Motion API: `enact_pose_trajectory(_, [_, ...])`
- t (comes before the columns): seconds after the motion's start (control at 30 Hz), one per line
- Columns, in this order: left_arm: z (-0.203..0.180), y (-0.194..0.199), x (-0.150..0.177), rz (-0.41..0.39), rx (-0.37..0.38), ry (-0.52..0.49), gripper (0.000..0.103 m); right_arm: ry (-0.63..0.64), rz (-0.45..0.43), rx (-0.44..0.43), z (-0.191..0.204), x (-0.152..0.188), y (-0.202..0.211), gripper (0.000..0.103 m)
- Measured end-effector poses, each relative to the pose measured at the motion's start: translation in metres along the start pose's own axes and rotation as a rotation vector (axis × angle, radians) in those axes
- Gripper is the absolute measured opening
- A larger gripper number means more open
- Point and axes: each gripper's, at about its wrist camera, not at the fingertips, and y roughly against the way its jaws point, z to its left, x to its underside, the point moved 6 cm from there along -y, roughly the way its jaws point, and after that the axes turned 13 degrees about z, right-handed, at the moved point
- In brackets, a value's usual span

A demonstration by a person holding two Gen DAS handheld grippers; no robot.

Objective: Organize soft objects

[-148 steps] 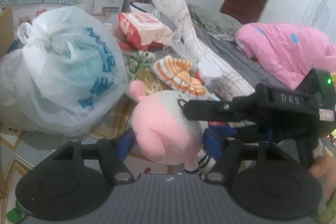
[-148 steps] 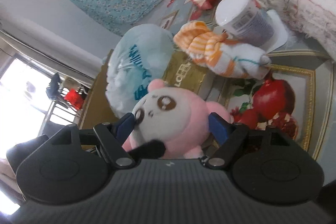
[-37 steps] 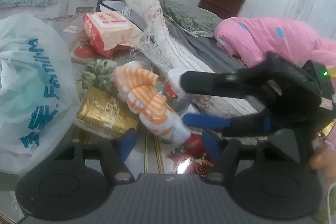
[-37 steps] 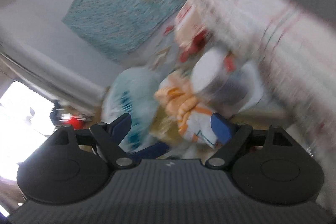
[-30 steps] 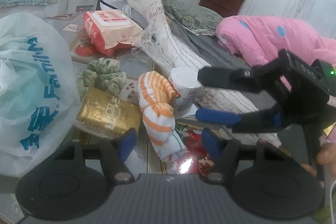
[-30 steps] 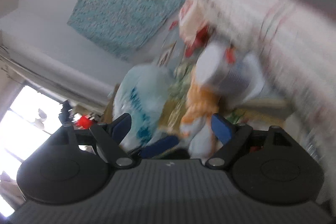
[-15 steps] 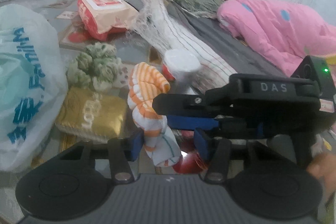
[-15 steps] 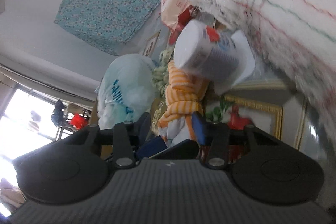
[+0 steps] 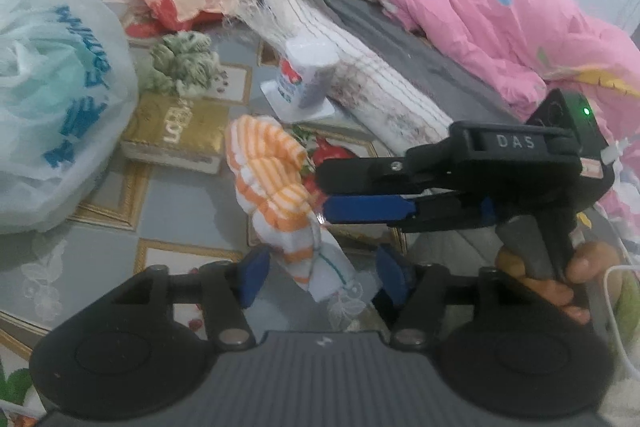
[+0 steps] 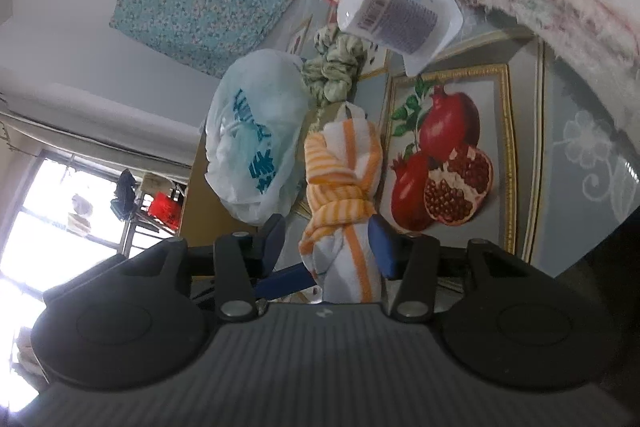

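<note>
- Right hand-held gripper (image 10: 328,245): jaws narrowed around the orange-and-white striped sock bundle (image 10: 342,187). Blue pad on one side touches the cloth; the other pad shows a small gap. Can't tell if it's a firm clamp.
- In the left wrist view the right hand-held gripper (image 9: 324,193) comes in from the side, fingers stacked close, tips at the middle of the sock bundle (image 9: 276,187).
- Left hand-held gripper (image 9: 320,275): jaws wide apart, nothing clamped. The white lower end of the bundle hangs between its blue pads; contact unclear.
- The bundle stands roughly upright over the counter (image 9: 184,203), orange end far from the left hand-held gripper, white end near it.
- Beyond the bundle: white cup (image 9: 306,75) upside down on a white lid, gold box (image 9: 176,131) ahead-left, green scrunched cloth (image 9: 182,61) behind the box.
- Far left of the left hand-held gripper: large white plastic bag (image 9: 56,95) with blue print.
- Pomegranate picture (image 10: 444,163) on the counter, just beside the bundle in the right wrist view.
- Fringed white towel (image 9: 360,67) runs ahead-right, beside the cup; pink blanket (image 9: 504,27) well beyond the right hand-held gripper.
</note>
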Motion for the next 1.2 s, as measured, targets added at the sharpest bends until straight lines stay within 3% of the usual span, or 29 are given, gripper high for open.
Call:
enact_pose_trajectory(0.23, [0.005,-0.010,-0.017,-0.028,-0.029,0.037,0.068,0.045,-0.054,0.075,0.002,-0.017,0.008,0.058])
enact_pose_trajectory(0.47, [0.009,-0.029,-0.020,-0.015,-0.057,0.064,0.057,0.044,-0.019,0.090,-0.003,-0.024,-0.015,0.058])
enact_pose_trajectory(0.7, [0.010,-0.028,-0.021,-0.037,-0.089,0.071,0.046,0.051,-0.016,0.074,-0.004,-0.023,-0.023,0.048])
enact_pose_trajectory(0.93, [0.007,-0.019,-0.020,-0.061,-0.094,0.073,0.043,0.047,-0.027,0.056,0.000,-0.019,-0.020,0.045])
enact_pose_trajectory(1.2, [-0.004,0.020,-0.024,-0.174,-0.120,0.038,0.043,0.104,-0.043,0.031,0.030,-0.018,-0.013,0.045])
